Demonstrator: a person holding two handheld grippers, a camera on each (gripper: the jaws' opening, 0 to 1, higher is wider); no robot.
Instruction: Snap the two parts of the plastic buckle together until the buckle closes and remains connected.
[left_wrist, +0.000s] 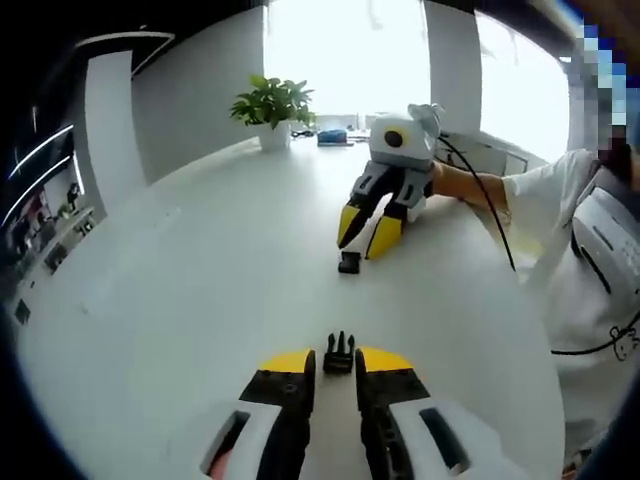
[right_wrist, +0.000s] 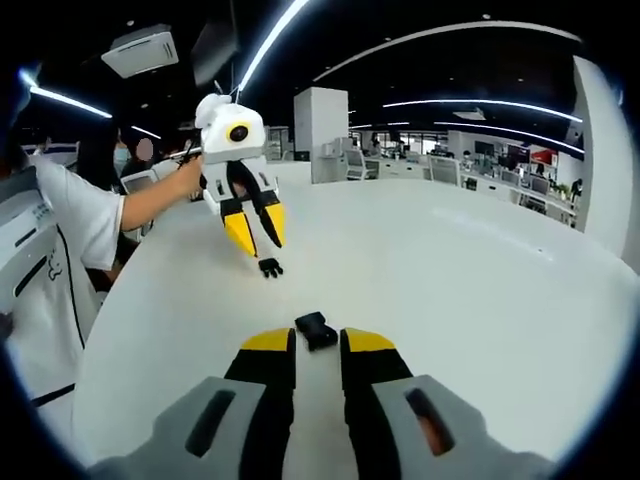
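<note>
White round table (left_wrist: 180, 300), open office behind: potted plant (left_wrist: 272, 105) at the far edge by a bright window in the left gripper view, rows of desks under strip lights in the right gripper view. Two buckle halves lie apart on the tabletop, not yet joined. Pronged half (left_wrist: 339, 354) sits just ahead of the left gripper (left_wrist: 336, 362), prongs pointing away, level with the yellow tips; same piece appears small under the far gripper in the right gripper view (right_wrist: 270, 267). Socket half (right_wrist: 317, 330), a dark blocky piece lying slightly askew, rests just ahead of the right gripper (right_wrist: 318, 342); in the left gripper view it lies on the table at the tips of the opposite gripper (left_wrist: 349, 262). Left jaws stand narrowly apart, roughly a buckle-width gap, the pronged half at their mouth but whether they touch it I cannot tell. Right jaws likewise slightly parted, nothing pinched, the socket half just beyond the tips. Judged step: approach and pickup, each gripper lined up on its own half; mating has not begun. Next move likely calls for each gripper to ease forward and close on its piece squarely, then bring prongs and socket nose to nose on one axis before pressing. Socket's skew may need correcting first.
</note>
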